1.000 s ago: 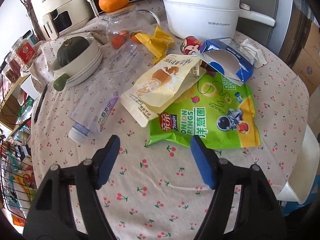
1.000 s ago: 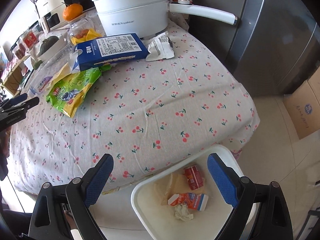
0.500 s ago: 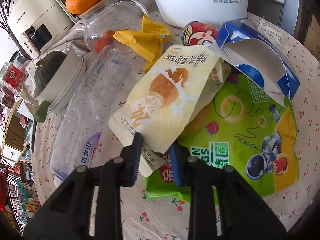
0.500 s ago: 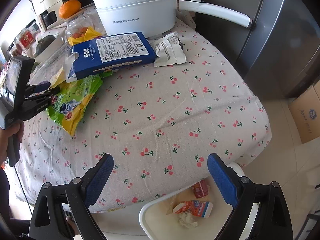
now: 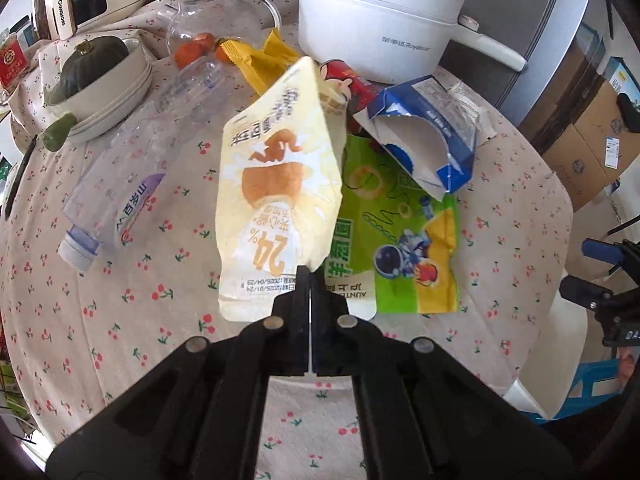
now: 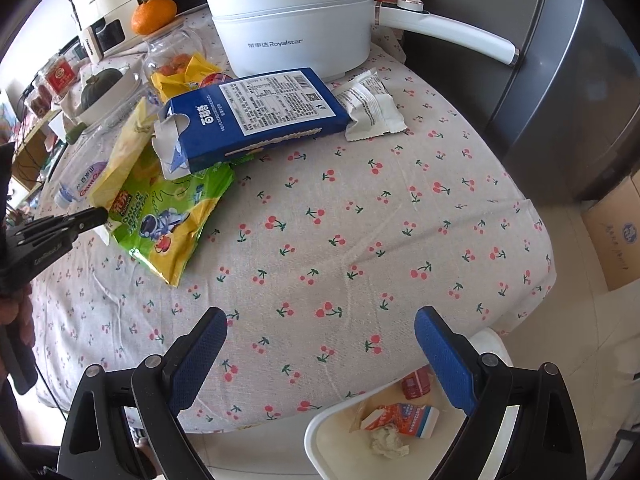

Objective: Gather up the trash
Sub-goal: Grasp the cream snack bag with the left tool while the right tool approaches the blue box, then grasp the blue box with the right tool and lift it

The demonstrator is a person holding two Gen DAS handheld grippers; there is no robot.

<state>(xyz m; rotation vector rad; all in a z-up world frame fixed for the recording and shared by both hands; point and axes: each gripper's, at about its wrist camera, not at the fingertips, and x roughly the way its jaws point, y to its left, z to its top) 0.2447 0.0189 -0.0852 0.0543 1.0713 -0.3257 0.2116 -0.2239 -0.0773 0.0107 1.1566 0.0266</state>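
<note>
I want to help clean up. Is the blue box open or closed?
Open. The blue box has one end torn away, showing its white inside, which looks empty from here.

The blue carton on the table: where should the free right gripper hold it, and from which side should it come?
A judgement: grip the blue carton across its long thin side edges, near the middle, coming from above with the right gripper, which hangs open and empty. The carton lies flat, partly on the green snack bag. Its torn end looks flimsy and may crumple, so avoid it.
</note>
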